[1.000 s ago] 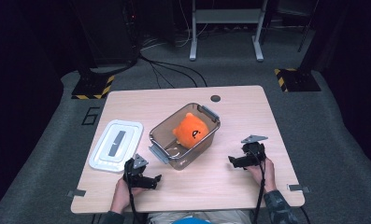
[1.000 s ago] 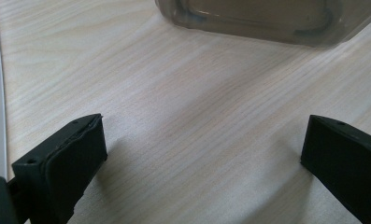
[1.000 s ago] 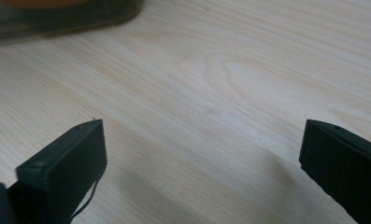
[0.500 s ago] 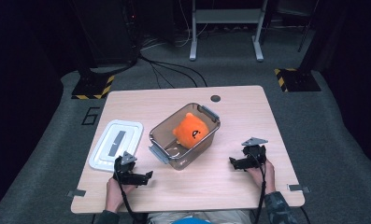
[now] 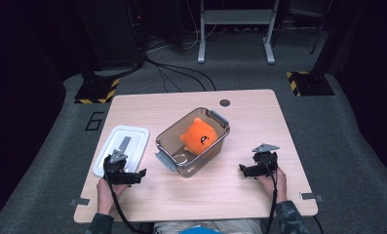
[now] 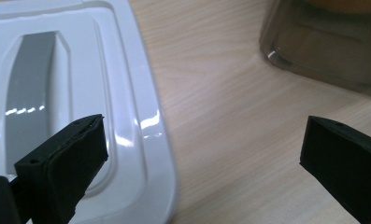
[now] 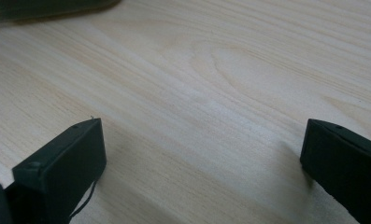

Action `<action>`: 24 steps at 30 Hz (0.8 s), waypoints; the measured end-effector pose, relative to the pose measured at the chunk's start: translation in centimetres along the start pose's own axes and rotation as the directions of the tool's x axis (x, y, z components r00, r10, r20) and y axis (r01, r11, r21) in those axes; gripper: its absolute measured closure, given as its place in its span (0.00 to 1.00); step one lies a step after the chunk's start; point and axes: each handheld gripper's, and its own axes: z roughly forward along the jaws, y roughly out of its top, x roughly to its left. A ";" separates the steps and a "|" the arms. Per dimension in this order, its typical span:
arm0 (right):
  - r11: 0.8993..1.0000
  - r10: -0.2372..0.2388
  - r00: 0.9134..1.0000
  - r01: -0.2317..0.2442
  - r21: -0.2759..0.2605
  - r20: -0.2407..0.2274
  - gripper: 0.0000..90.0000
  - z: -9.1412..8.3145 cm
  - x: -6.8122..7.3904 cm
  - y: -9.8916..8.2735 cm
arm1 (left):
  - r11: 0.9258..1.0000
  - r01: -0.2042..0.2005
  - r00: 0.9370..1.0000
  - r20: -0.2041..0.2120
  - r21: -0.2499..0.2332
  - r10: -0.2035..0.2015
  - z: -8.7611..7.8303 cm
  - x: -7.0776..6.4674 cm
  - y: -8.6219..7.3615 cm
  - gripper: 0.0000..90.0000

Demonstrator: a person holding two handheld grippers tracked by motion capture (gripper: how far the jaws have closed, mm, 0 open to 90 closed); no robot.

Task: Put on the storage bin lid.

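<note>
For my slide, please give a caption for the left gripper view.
Open left tool hovering over the white lid's edge, with the brown bin beyond on the wooden table.

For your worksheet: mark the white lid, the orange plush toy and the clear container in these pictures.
white lid [image 5: 132, 139]: high view, on its flat top right of the grey handle.
orange plush toy [image 5: 199, 137]: high view, middle of its body.
clear container [image 5: 219, 118]: high view, grey latch on its far rim.

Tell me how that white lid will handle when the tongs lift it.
The white lid looks like thin moulded plastic, so probably light and fairly stiff. Its glossy surface may slip in the left tongs. Lying flat on the table, its edge may be awkward to catch.
</note>
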 end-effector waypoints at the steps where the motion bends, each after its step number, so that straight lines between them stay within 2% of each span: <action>1: 1.000 0.000 1.000 0.000 0.000 0.000 0.00 0.0 0.0 0.0 | 1.000 0.004 1.000 -0.005 -0.004 -0.004 -0.1 0.3 0.1 0.01; 5: 1.000 0.001 1.000 -0.001 0.000 0.000 0.00 0.0 0.0 0.0 | 1.000 0.020 1.000 -0.007 -0.024 -0.020 -0.2 1.4 0.6 0.03; 13: 1.000 -0.005 1.000 0.005 -0.005 0.002 0.00 0.0 0.0 0.0 | 0.999 0.035 0.999 -0.033 -0.031 -0.036 -0.1 3.8 1.4 0.05; 15: 1.000 -0.007 1.000 0.007 -0.006 0.002 0.00 0.0 0.0 0.0 | 0.999 0.043 0.999 -0.028 -0.026 -0.044 0.0 4.4 1.6 0.06; 17: 1.000 -0.005 1.000 0.005 -0.004 0.003 0.00 0.0 0.0 0.0 | 0.999 0.045 0.998 -0.045 -0.025 -0.046 0.3 4.8 1.8 0.07; 24: 1.000 -0.003 1.000 0.003 -0.003 0.003 0.00 0.0 0.0 0.0 | 0.999 0.054 0.996 -0.065 -0.005 -0.054 1.3 5.8 2.4 0.06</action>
